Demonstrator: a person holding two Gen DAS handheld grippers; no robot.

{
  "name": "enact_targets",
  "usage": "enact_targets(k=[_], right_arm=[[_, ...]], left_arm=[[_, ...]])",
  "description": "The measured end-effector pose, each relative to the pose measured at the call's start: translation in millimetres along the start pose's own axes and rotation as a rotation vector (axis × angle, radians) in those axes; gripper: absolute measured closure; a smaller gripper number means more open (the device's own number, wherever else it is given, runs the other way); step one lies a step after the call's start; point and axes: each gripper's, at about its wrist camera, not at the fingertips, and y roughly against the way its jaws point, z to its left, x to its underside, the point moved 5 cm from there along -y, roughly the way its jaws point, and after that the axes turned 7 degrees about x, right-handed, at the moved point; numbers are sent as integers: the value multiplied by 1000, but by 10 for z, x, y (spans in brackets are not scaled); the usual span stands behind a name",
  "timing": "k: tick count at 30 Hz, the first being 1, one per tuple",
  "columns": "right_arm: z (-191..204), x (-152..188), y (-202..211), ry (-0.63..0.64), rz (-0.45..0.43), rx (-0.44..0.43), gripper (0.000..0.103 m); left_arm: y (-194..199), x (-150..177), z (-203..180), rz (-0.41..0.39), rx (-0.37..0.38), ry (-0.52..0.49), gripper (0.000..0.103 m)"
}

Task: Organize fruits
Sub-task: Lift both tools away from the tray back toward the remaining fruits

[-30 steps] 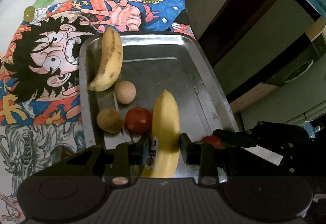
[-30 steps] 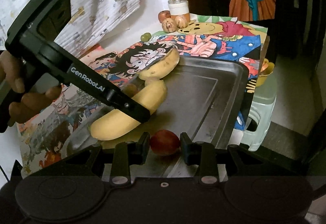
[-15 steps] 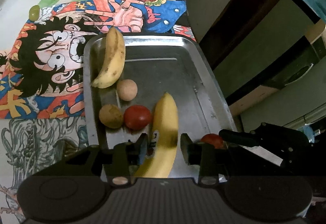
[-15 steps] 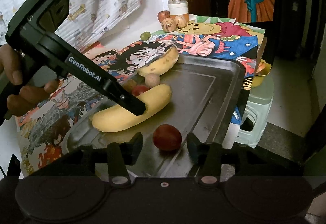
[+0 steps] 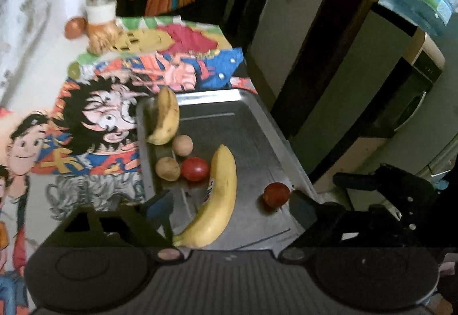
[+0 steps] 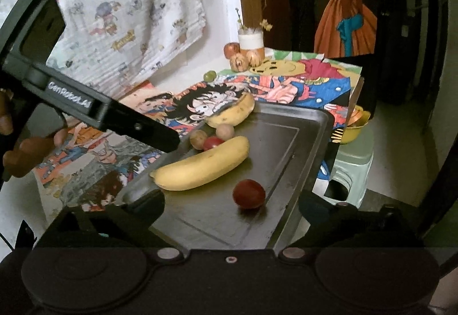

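Spread over the table, a bright cartoon-printed cloth (image 6: 286, 86). On it, a rectangular grey metal tray (image 6: 312, 140) bearing every sorted fruit. Across the tray's middle, a long clean yellow banana (image 5: 219, 197), flat, free of any grip. Along the far left rim, a shorter brown-spotted banana (image 5: 164, 120). Between them, clustered: a pale tan round fruit (image 5: 182, 145), a brownish round fruit (image 5: 167, 169), a red tomato (image 5: 195, 169) touching the long banana. Alone near the right rim, a second red round fruit (image 6: 248, 194). Left gripper (image 5: 230, 209) spread wide, empty; right gripper (image 6: 232, 209) likewise released, empty.
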Motion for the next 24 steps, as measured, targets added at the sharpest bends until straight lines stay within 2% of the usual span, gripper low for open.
enact_targets(k=[5, 9, 13, 24], right_arm=[[128, 88, 196, -19, -20, 35, 1], [258, 170, 355, -37, -27, 57, 1], [412, 268, 472, -35, -20, 101, 1], [742, 498, 704, -31, -51, 159, 1]], left_arm=[[238, 210, -21, -81, -71, -1, 0], [403, 480, 23, -116, -121, 27, 0], [579, 752, 42, -161, -156, 14, 0], [870, 1271, 134, -176, -220, 9, 0]])
